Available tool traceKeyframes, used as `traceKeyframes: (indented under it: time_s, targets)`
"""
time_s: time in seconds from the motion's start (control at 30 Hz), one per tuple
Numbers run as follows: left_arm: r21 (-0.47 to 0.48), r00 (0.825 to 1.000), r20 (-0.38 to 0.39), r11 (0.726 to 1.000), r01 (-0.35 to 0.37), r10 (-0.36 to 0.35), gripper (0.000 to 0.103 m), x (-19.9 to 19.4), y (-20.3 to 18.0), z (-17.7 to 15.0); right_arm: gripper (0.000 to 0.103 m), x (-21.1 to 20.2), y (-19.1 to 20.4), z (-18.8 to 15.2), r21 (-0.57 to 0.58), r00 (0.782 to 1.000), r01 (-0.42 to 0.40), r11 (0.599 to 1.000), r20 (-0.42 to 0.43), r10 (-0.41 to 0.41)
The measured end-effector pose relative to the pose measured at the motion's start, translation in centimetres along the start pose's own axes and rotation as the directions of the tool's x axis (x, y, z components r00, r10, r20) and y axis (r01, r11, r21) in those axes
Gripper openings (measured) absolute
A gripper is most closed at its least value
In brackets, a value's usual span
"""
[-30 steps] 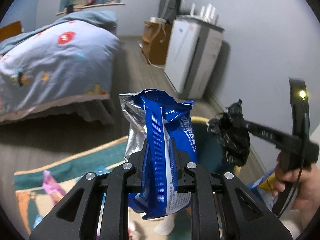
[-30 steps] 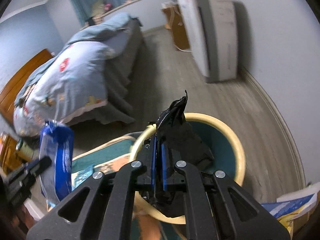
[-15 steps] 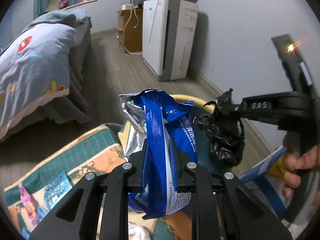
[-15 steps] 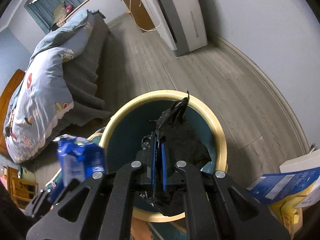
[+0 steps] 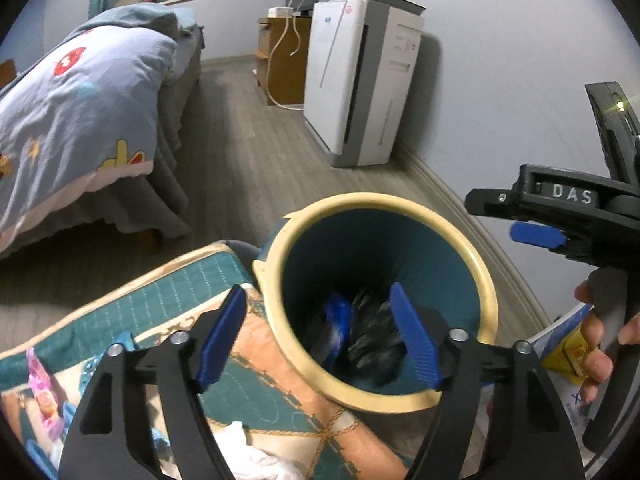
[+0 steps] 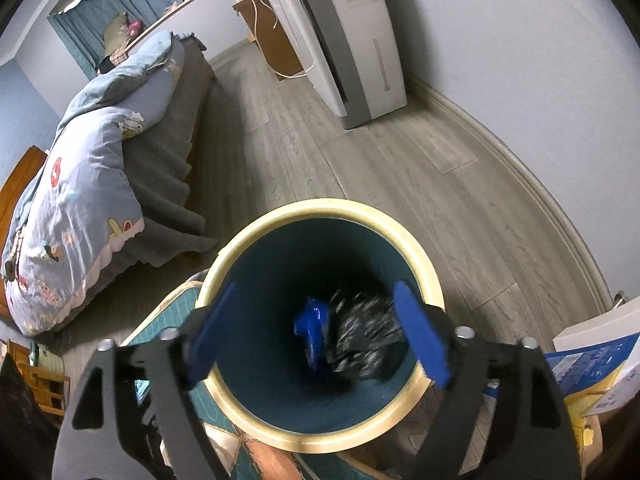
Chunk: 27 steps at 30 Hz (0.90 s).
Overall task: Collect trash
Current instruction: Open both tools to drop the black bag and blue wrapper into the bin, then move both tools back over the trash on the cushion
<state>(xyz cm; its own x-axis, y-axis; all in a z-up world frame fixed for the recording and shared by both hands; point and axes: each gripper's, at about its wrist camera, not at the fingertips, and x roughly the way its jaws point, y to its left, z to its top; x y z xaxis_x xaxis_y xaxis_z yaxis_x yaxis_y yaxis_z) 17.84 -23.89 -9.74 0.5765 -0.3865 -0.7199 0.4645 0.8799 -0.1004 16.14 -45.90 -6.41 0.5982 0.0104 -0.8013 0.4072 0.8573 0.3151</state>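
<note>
Jaws of left gripper (image 5: 316, 332) and right gripper (image 6: 318, 332) spread wide, empty, above cream-rimmed teal round bin (image 6: 420, 256); blue foil wrapper (image 6: 310, 326) and crumpled black plastic bag (image 6: 366, 340) at bottom, between jaws.

Teal bin (image 6: 240, 252), cream rim
Blue wipes packet (image 6: 310, 326) at nine o'clock of crinkled black bag (image 6: 366, 334); blue-padded black grippers.

Down at the bottom of the round blue bin (image 6: 320, 446) with the yellow rim: a shiny blue wrapper (image 6: 310, 326), and a crumpled black bag (image 6: 366, 340) touching its right side.
</note>
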Motion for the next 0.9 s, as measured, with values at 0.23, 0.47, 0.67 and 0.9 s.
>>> traceKeyframes:
  time_s: [0.23, 0.47, 0.67, 0.9]
  targets:
    - [0.001, 0.998, 0.038, 0.999, -0.047, 0.047, 0.093, -2.3, 0.7, -0.3, 0.097, -1.2, 1.2, 0.1, -0.005, 1.0, 0.013, 1.0, 0.022, -0.013]
    - [0.02, 0.992, 0.075, 0.995, -0.099, 0.097, 0.094, -6.3, 2.1, -1.3, 0.097, -2.8, 3.7, -0.4, -0.061, 1.0, -0.005, 0.998, 0.028, 0.006]
    - [-0.011, 0.986, 0.108, 0.992, -0.129, 0.129, 0.095, -10.0, 4.0, -2.8, 0.097, -4.6, 6.1, -1.2, -0.12, 0.999, -0.009, 0.993, 0.048, 0.015]
    - [-0.045, 0.974, 0.134, 0.983, -0.176, 0.181, 0.095, -14.1, 6.1, -4.9, 0.097, -6.1, 8.7, -2.9, -0.183, 0.998, -0.012, 0.983, 0.052, 0.022]
